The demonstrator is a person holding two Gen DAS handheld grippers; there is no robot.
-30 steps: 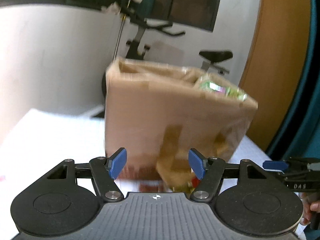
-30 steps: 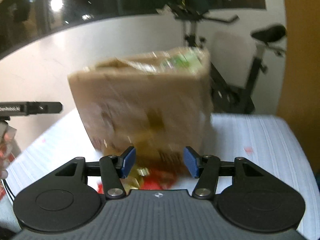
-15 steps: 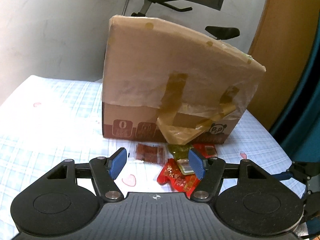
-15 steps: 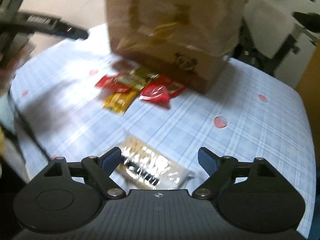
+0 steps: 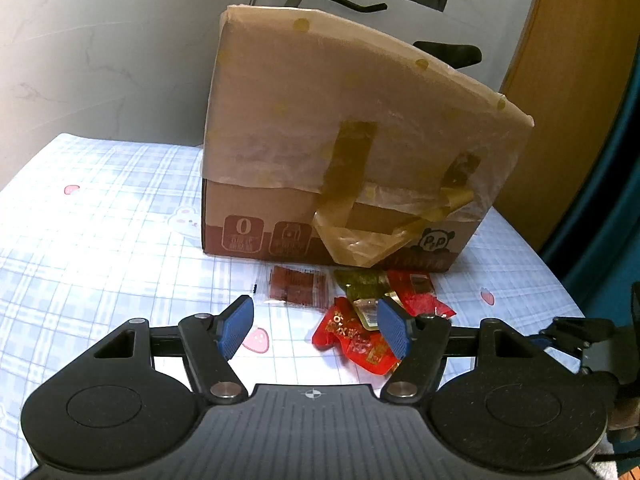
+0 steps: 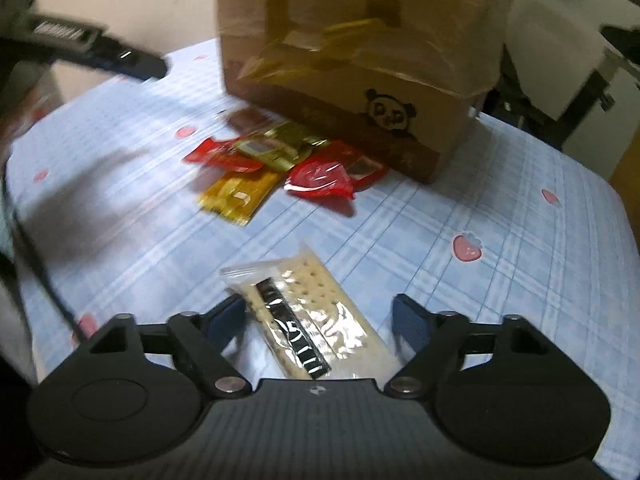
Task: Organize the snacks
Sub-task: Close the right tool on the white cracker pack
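A tall cardboard box (image 5: 352,140) wrapped in film and tape stands on the blue checked tablecloth (image 5: 100,240). Several snack packets lie in front of it: a dark red one (image 5: 296,286), a green-gold one (image 5: 360,284) and red ones (image 5: 352,340). My left gripper (image 5: 315,328) hangs open just short of them, nothing between its fingers. In the right wrist view a clear cracker packet (image 6: 304,292) lies on the cloth between the fingers of my right gripper (image 6: 318,320). Its jaws are closing, and the right pad stands clear of the packet.
A yellow packet (image 6: 236,194) and a red packet (image 6: 324,178) lie between the crackers and the box (image 6: 360,60). An exercise bike (image 5: 448,50) stands behind the table, a wooden door (image 5: 568,80) to the right. Bare cloth (image 6: 500,200) stretches right of the packets.
Both views have tipped down from the box onto the table. The right gripper's jaws spread wide, then narrowed, with the cracker packet now between them. The left jaws kept their width.
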